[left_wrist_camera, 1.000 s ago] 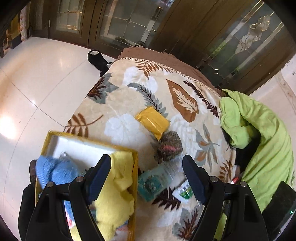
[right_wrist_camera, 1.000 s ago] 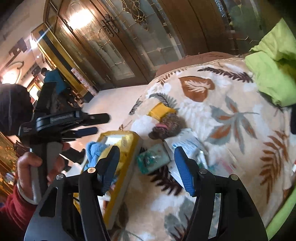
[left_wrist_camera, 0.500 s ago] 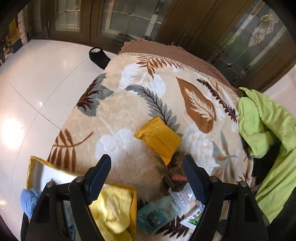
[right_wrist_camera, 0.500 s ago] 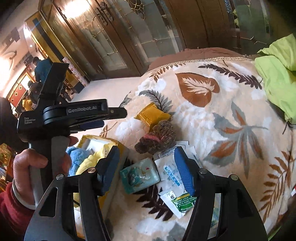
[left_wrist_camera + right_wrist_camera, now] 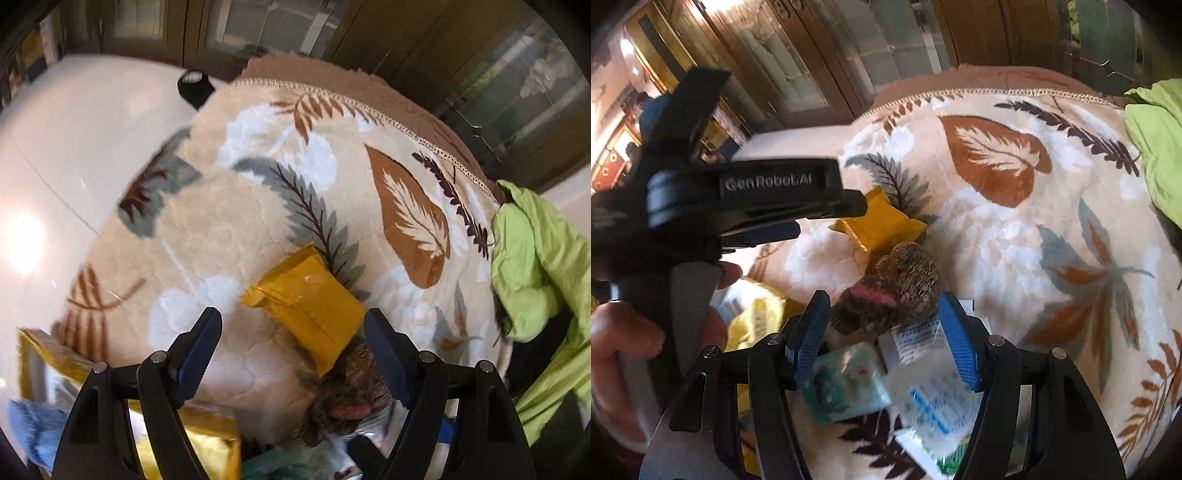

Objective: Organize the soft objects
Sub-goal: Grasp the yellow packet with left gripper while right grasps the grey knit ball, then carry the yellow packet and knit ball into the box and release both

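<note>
Leaf-print blanket (image 5: 229,236) | one yellow packet (image 5: 310,306) | one brown plush (image 5: 901,291) | left claw (image 5: 293,343), right claw (image 5: 882,332): both agape, empty

Daylight falls bright on my blanket (image 5: 229,236), and the white floor (image 5: 55,177) throws a hard glare patch at the left. Both my views bend at the dark rounded edges. Motion blur smears the yellow box (image 5: 207,446) and the packets (image 5: 934,406); warm lamps burn out at upper left

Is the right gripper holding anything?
No. The right gripper is open; the brown plush lies beyond its pads, untouched.
</note>
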A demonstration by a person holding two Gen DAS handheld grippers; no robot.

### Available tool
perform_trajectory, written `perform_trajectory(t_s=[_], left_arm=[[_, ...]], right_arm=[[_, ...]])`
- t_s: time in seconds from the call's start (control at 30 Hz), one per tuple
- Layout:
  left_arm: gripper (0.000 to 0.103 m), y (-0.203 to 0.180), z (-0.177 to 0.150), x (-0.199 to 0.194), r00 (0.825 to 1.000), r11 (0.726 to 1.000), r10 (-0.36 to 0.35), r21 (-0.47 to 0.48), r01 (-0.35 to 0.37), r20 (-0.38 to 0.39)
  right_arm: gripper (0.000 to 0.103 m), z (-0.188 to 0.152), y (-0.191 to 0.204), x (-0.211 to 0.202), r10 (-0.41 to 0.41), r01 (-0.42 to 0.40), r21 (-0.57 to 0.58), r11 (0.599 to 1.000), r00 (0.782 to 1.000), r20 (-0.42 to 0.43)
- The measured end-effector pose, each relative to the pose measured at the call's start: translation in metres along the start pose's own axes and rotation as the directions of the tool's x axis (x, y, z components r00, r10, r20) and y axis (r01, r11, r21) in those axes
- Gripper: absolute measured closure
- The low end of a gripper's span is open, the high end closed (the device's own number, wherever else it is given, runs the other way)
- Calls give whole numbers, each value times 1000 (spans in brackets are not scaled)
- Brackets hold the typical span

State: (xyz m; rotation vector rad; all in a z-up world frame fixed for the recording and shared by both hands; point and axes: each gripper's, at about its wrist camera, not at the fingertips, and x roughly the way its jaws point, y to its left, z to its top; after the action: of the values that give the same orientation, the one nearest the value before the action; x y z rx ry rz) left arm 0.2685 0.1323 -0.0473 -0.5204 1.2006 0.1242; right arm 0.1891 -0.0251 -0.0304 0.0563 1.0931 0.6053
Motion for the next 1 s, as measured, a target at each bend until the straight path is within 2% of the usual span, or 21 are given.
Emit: perform_trajectory(t_s=[0.13, 0.27, 0.37, 0.43, 0.5, 0.67, 0.73, 0.77, 0.8, 0.83, 0.87, 1.0], left_arm=[[23, 0, 1, 14, 999, 999, -15, -37, 13, -47], [23, 1, 9, 21, 998, 997, -22, -70, 18, -57], [23, -2, 14, 28, 996, 998, -33, -62, 28, -85], [23, -7, 13, 34, 993, 998, -44, -54, 38, -107], [23, -11, 11, 40, 989, 998, -53, -43, 48, -135], [24, -17, 13, 45, 992, 999, -24, -34, 20, -122], [27, -19, 12, 47, 992, 1000, -4, -19, 2, -124], [31, -23, 11, 48, 992, 1000, 28, 5, -28, -122], [44, -28, 8, 47, 989, 995, 90, 45, -86, -113], [54, -32, 5, 47, 987, 990, 126, 75, -119, -100], [56, -32, 2, 46, 986, 987, 141, 95, -133, -90], [56, -22, -2, 36, 991, 991, 106, 87, -99, -78]], right_arm=[[41, 5, -3, 22, -32, 32, 2, 999, 999, -32], [41, 10, -7, 35, -22, 23, 11, 1000, 999, -26], [41, 11, -15, 41, 39, -37, 44, 998, 998, -48], [45, 10, -23, 44, 89, -84, 77, 993, 995, -55], [49, 7, -25, 42, 96, -92, 72, 993, 994, -51], [50, 0, -36, 26, 94, -91, 81, 993, 995, -28], [50, -3, -41, 16, 100, -99, 102, 990, 995, -5], [50, -3, -44, 11, 104, -104, 112, 988, 995, 7], [50, -4, -46, 6, 109, -111, 122, 986, 994, 18], [50, -5, -47, 2, 116, -119, 129, 985, 993, 27], [50, -6, -47, -3, 120, -123, 128, 984, 992, 35], [50, -14, -44, -23, 129, -137, 129, 982, 989, 71]])
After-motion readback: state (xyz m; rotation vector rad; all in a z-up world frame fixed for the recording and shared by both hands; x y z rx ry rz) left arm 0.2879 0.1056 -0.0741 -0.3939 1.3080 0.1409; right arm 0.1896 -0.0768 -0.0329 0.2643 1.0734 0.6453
